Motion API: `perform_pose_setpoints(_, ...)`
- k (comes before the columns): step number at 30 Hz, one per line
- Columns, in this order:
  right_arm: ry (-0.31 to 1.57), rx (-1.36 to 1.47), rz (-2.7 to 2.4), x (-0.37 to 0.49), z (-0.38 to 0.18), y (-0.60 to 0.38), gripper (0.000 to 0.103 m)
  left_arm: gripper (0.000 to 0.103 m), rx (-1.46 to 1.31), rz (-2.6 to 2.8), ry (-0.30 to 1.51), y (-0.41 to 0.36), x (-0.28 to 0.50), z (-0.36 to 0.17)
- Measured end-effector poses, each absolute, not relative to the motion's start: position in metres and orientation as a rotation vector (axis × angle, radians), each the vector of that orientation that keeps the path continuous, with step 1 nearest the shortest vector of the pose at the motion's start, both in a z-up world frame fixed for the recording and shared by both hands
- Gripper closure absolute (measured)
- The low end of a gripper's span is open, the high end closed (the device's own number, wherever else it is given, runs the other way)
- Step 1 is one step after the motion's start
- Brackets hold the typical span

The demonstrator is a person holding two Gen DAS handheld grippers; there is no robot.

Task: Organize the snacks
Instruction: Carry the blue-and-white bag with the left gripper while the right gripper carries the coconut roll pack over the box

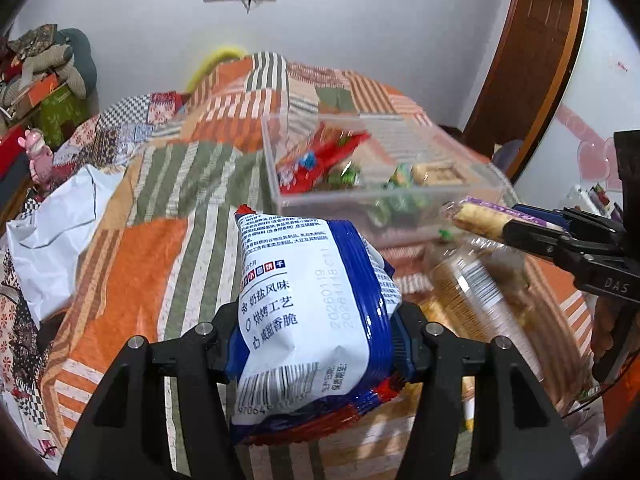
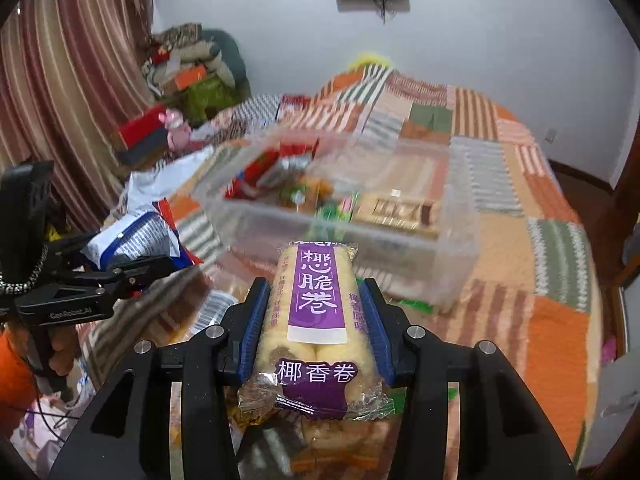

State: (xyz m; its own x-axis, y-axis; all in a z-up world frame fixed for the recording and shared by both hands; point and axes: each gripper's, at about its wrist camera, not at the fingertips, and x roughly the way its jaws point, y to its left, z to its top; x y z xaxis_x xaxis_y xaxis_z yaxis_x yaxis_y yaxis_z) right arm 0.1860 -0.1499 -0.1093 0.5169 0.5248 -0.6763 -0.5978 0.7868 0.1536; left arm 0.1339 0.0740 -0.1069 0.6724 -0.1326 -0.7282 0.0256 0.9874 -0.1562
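Note:
My left gripper (image 1: 316,332) is shut on a blue and white biscuit bag (image 1: 312,304), held above the patchwork bedspread. My right gripper (image 2: 316,320) is shut on a purple-labelled pack of coconut rolls (image 2: 316,312); it also shows at the right of the left wrist view (image 1: 480,222). A clear plastic box (image 1: 384,200) with several snacks inside sits on the bed ahead of both grippers; in the right wrist view the box (image 2: 452,256) is just beyond the rolls. The left gripper with the bag shows at the left of the right wrist view (image 2: 132,240).
More clear-wrapped snack packs (image 1: 472,292) lie on the bed below the grippers. A white plastic bag (image 1: 52,220) lies at the bed's left edge. Clutter (image 2: 188,68) is piled by the curtain. A wooden door (image 1: 532,52) stands at the right.

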Motion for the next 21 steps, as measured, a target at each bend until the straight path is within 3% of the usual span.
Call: perform_pose_setpoints(21, 0.566, -0.002, 0.581, 0.196, -0.051, -0.183, 0.06, 0.046, -0.08, -0.15, 0.679, 0.024, 0.176, -0.042)
